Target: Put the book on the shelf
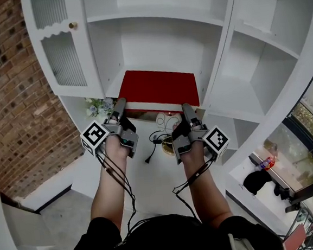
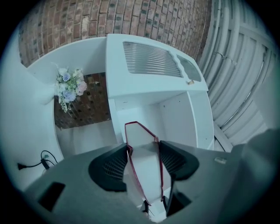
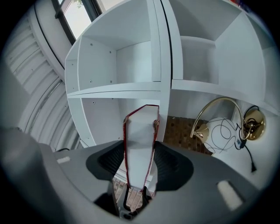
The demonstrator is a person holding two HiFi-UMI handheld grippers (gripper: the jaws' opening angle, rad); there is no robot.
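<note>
Red book (image 1: pixel 159 89) level, cover up, at mouth of white shelf (image 1: pixel 160 44) middle compartment.

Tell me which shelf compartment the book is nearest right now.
The wide middle compartment: the red book is held at its mouth, between the ribbed-door cabinet on the left and the open side cubbies on the right.

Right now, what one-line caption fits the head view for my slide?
A red book, gripped by the left claw and the right claw, held before the white shelf.

left claw (image 1: pixel 120 103), right claw (image 1: pixel 188 108) on book (image 1: pixel 158 88), before shelf (image 1: pixel 216 56) (flowers (image 1: pixel 98 106) at left)
</note>
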